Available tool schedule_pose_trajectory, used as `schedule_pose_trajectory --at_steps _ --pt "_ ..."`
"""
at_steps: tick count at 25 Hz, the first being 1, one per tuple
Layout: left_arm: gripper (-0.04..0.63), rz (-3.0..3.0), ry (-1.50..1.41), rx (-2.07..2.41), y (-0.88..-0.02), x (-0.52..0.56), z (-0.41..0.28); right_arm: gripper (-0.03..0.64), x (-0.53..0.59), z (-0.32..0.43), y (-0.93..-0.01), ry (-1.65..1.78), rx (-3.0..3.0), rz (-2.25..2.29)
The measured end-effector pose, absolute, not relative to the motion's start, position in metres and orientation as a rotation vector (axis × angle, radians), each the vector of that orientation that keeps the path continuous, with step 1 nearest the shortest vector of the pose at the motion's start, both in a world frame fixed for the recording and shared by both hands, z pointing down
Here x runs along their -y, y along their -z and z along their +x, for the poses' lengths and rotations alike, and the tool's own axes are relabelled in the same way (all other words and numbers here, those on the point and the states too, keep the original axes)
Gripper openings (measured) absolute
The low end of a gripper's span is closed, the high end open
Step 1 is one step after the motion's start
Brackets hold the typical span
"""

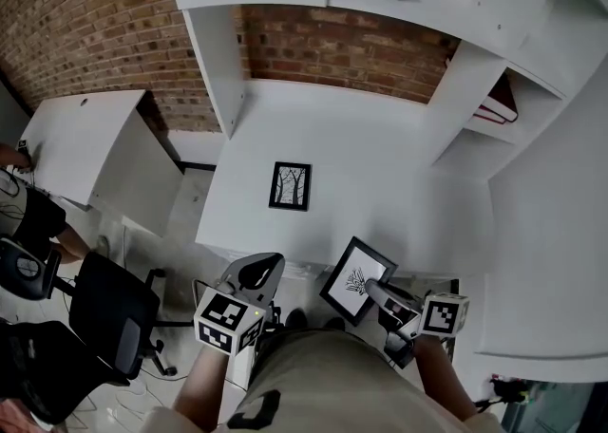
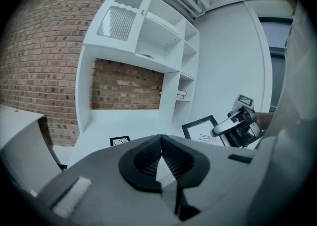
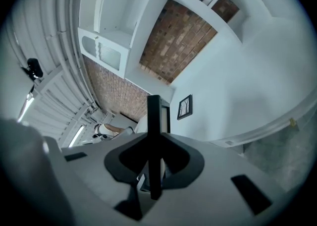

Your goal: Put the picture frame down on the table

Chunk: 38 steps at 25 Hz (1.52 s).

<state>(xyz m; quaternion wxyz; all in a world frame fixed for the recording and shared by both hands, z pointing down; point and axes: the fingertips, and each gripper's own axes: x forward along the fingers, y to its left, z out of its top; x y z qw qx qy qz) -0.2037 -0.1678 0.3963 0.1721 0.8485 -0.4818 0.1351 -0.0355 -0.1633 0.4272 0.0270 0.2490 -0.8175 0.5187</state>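
My right gripper (image 1: pixel 372 287) is shut on a black picture frame (image 1: pixel 355 280) with a white mat and a small plant drawing, held tilted above the near edge of the white table (image 1: pixel 380 184). In the right gripper view the picture frame (image 3: pixel 154 136) shows edge-on between the jaws. The left gripper view shows the same picture frame (image 2: pixel 202 130) at the right, with the right gripper (image 2: pixel 233 125) on it. My left gripper (image 1: pixel 258 270) is shut with nothing in it, near the table's front edge; its pads (image 2: pixel 148 158) meet.
A second small black frame (image 1: pixel 291 185) with a tree picture lies flat mid-table. White shelving (image 1: pixel 494 70) with books (image 1: pixel 498 106) stands at the right, a brick wall (image 1: pixel 342 47) behind. An office chair (image 1: pixel 114 312) and a side desk (image 1: pixel 81 141) are at the left.
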Motion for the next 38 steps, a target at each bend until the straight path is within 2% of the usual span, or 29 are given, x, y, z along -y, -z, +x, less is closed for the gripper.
schedule_pose_trajectory --at_steps 7,19,29,38 --pt "0.003 2.441 -0.341 1.343 -0.404 0.168 -0.213 0.054 0.182 -0.037 -0.432 -1.127 2.487 0.801" --pt "0.005 2.402 -0.338 1.31 -0.411 0.176 -0.206 0.054 0.21 -0.038 -0.439 -1.108 2.457 0.748" --pt "0.004 2.335 -0.41 1.356 -0.421 0.228 -0.181 0.054 0.27 -0.014 -0.46 -1.141 2.432 0.58" --pt "0.004 2.296 -0.481 1.345 -0.426 0.284 -0.139 0.054 0.326 0.007 -0.485 -0.907 2.358 0.373"
